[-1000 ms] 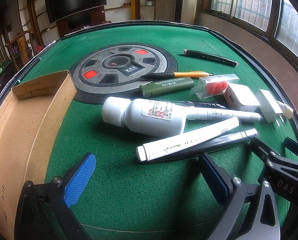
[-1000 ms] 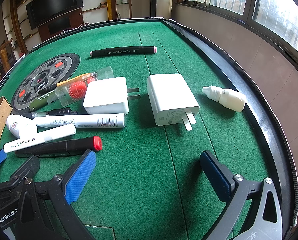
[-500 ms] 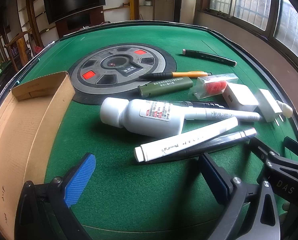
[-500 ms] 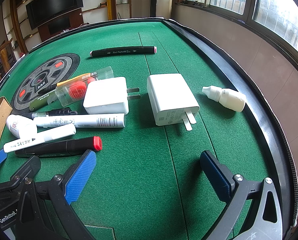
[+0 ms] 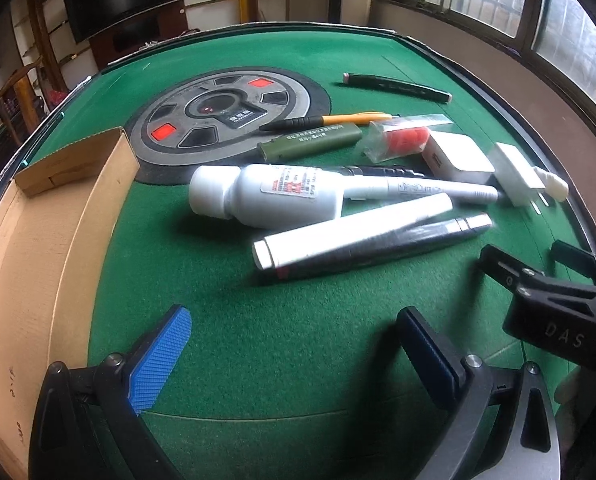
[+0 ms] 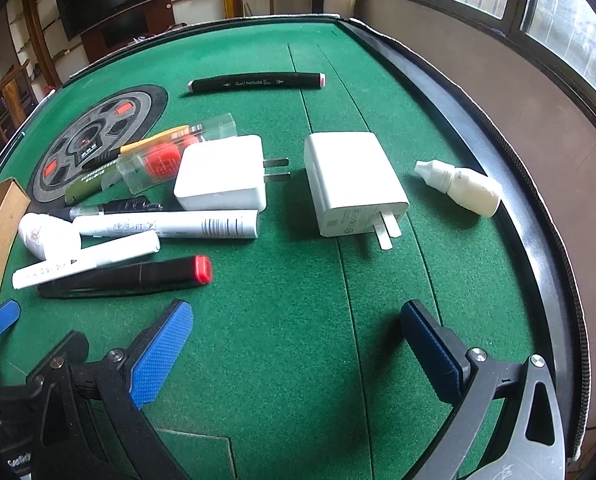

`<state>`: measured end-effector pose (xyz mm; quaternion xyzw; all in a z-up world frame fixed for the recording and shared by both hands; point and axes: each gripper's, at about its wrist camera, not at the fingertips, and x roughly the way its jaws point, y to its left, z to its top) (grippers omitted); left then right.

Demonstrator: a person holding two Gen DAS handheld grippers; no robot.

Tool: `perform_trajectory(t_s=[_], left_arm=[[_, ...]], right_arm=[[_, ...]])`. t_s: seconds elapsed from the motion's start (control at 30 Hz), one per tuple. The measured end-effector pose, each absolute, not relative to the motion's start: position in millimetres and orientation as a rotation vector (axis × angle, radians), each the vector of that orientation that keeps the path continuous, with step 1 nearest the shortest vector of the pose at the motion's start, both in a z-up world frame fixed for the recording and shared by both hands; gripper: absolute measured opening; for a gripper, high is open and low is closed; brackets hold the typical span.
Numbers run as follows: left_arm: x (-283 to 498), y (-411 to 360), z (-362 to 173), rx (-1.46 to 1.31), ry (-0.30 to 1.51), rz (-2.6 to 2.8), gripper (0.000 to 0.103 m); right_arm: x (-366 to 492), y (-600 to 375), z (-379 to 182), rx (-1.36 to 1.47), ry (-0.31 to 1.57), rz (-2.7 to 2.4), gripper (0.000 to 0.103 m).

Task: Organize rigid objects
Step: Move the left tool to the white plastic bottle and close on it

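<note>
Both grippers, left (image 5: 294,344) and right (image 6: 296,340), are hovering with fingers wide, gripping nothing; pens, white bottle (image 5: 264,196) and chargers are lying on the green table (image 6: 298,300), cardboard box (image 5: 38,240) far left.

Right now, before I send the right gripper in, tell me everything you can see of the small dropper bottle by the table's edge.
The dropper bottle is small, with a creamy, slightly translucent plastic-looking body and a white ridged cap tapering to a nozzle tip. The cap looks on. It lies on its side on the green felt, tip pointing left toward the white charger, base close against the table's dark raised rim. Faint print on the body is unreadable. It lies apart from the charger, and no gripper holds it.
</note>
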<state>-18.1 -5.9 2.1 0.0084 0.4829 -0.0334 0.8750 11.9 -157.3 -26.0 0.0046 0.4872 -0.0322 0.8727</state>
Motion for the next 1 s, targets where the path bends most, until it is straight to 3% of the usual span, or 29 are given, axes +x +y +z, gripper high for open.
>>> perform_trajectory(t_s=[0.13,0.23,0.37,0.43,0.5,0.63,0.77,0.93,1.0], left_arm=[[-21,-6,2,0.017,1.008,-0.058,0.102],[-24,-7,3,0.012,1.005,-0.037,0.102],[-24,-5,3,0.006,1.006,-0.045,0.102],[-26,-3,4,-0.004,1.008,-0.086,0.102],[-30,2,11,-0.055,1.005,-0.164,0.096],[-29,13,34,-0.081,0.951,-0.231,0.095],[-8,16,42,-0.038,0.942,-0.260,0.077],[17,17,32,-0.104,0.965,-0.279,0.075],[17,4,20,-0.075,1.010,-0.307,0.066]], right_arm=[[6,-157,-24,-0.011,1.034,-0.038,0.103],[-8,-165,-12,0.004,0.997,-0.071,0.089],[-42,-180,25,0.076,0.738,-0.103,0.089],[-52,-192,37,0.128,0.600,-0.127,0.096],[-44,-202,37,0.156,0.623,-0.152,0.096],[-30,-221,17,0.251,0.663,-0.143,0.096],[-26,-233,9,0.307,0.694,-0.118,0.092],[-25,-232,7,0.306,0.704,-0.111,0.092],[-25,-232,6,0.305,0.713,-0.105,0.092]])
